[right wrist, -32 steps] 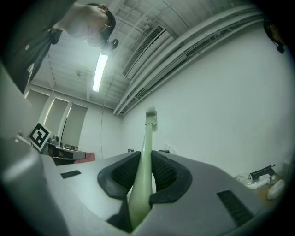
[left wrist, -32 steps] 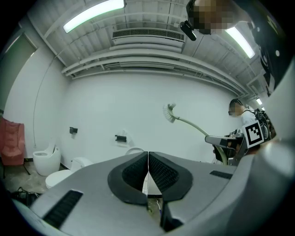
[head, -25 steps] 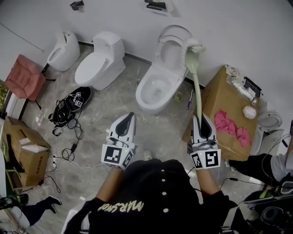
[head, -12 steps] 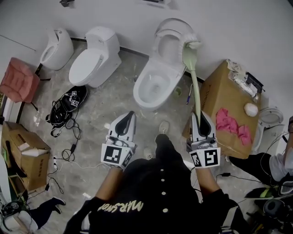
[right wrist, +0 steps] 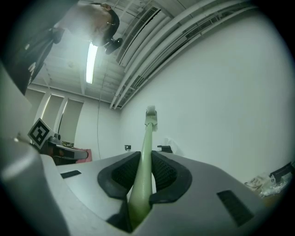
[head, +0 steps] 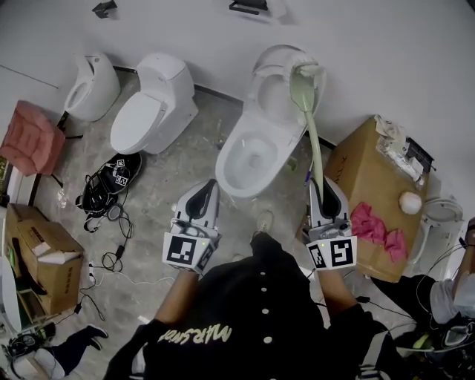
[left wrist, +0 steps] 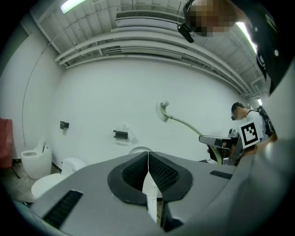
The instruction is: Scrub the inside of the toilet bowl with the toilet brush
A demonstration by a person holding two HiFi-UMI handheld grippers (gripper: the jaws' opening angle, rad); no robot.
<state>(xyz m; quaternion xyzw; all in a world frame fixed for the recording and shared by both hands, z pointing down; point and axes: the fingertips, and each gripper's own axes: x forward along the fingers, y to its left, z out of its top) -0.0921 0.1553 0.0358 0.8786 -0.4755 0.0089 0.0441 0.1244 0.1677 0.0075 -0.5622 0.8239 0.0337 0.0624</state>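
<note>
Here, right gripper (head: pixel 325 190) clamps toilet brush (head: pixel 315 145), handle end hidden inside

You have two claws in view, the left claw (head: pixel 210 187) and the right claw (head: pixel 320 185), and one pale green long-handled toilet brush (head: pixel 302 89). Count three white ceramic toilets along the far wall: the toilet with its lid up (head: pixel 231 171), the toilet with its lid down (head: pixel 148 115) to its left, and the smaller toilet (head: pixel 89 85) far left. There are two brown cardboard boxes, the right box (head: pixel 364 167) and the near-left box (head: pixel 26 230). Two black wall fixtures show, the left fixture (head: pixel 104 9) and the right fixture (head: pixel 249 6). Add one crumpled pink cloth (head: pixel 375 223), one white ball (head: pixel 410 202), one red cushion (head: pixel 31 137) and one tangle of black cables (head: pixel 104 189).
</note>
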